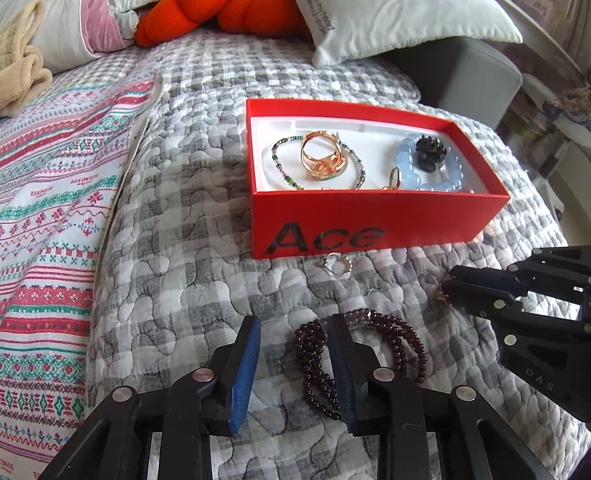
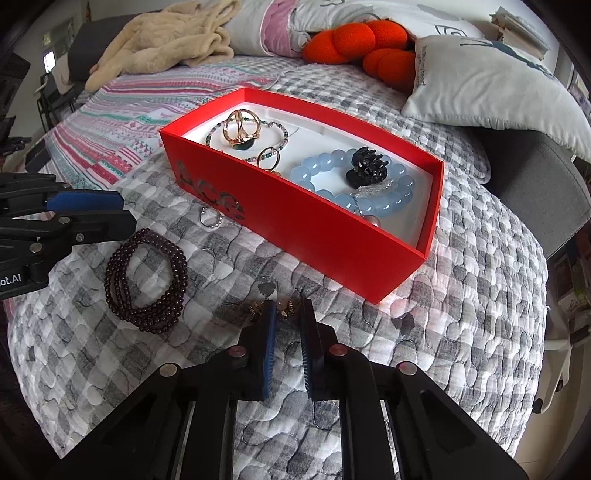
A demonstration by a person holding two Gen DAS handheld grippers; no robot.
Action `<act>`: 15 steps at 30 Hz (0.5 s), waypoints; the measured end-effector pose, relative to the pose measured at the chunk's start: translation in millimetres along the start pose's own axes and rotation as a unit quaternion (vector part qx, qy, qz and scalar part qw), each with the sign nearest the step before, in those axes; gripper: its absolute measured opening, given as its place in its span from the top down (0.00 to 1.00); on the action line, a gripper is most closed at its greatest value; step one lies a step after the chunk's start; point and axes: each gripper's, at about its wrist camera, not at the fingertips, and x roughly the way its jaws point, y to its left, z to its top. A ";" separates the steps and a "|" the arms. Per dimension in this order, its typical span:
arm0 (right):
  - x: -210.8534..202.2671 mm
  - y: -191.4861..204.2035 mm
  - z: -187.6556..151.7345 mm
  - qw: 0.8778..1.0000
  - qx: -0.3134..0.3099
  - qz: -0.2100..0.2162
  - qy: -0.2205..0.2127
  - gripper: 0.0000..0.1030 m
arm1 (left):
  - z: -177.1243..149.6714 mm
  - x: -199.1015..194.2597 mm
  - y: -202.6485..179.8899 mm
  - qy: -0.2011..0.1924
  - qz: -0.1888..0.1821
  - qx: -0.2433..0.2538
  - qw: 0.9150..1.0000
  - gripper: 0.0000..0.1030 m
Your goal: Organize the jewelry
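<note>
Left gripper (image 1: 295,328): angled down over bed quilt (image 1: 177,229), jaws spread, nothing pinched; dark red bead bracelet (image 1: 391,332) lying on quilt, coil partly under/behind the rt finger.
Right gripper (image 2: 287,314): angled down, jaws nearly together, pinching small gold-brown trinket (image 2: 284,309) at the tips, low over quilt just in front of red box (image 2: 314,236).
Red box: open, on quilt, "Ace" in black on front wall. Inside: gold rings (image 1: 323,155), multicolour bead bracelet (image 1: 280,162), pale blue bead bracelet (image 1: 410,173), black hair claw (image 1: 428,151).
Small silver ring (image 1: 337,263): on quilt, just beside box front.
Writing on grippers: "DAS", "ot.AI" – partial.
White pillow (image 1: 388,26): printed text, unreadable
</note>
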 end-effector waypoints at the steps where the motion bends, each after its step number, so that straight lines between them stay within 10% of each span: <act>1: 0.3 0.6 0.8 1.000 -0.001 0.002 0.000 0.91 | -0.5 5.5 1.1 0.011 0.001 0.001 1.000 0.66; 8: 1.2 -11.1 3.3 0.999 0.037 0.028 0.004 0.93 | -0.5 15.1 -4.9 0.023 0.015 0.020 0.999 0.68; 15: -7.2 -32.3 1.1 0.995 0.087 0.048 0.005 0.93 | -1.8 12.1 -9.9 0.019 0.017 0.017 1.000 0.92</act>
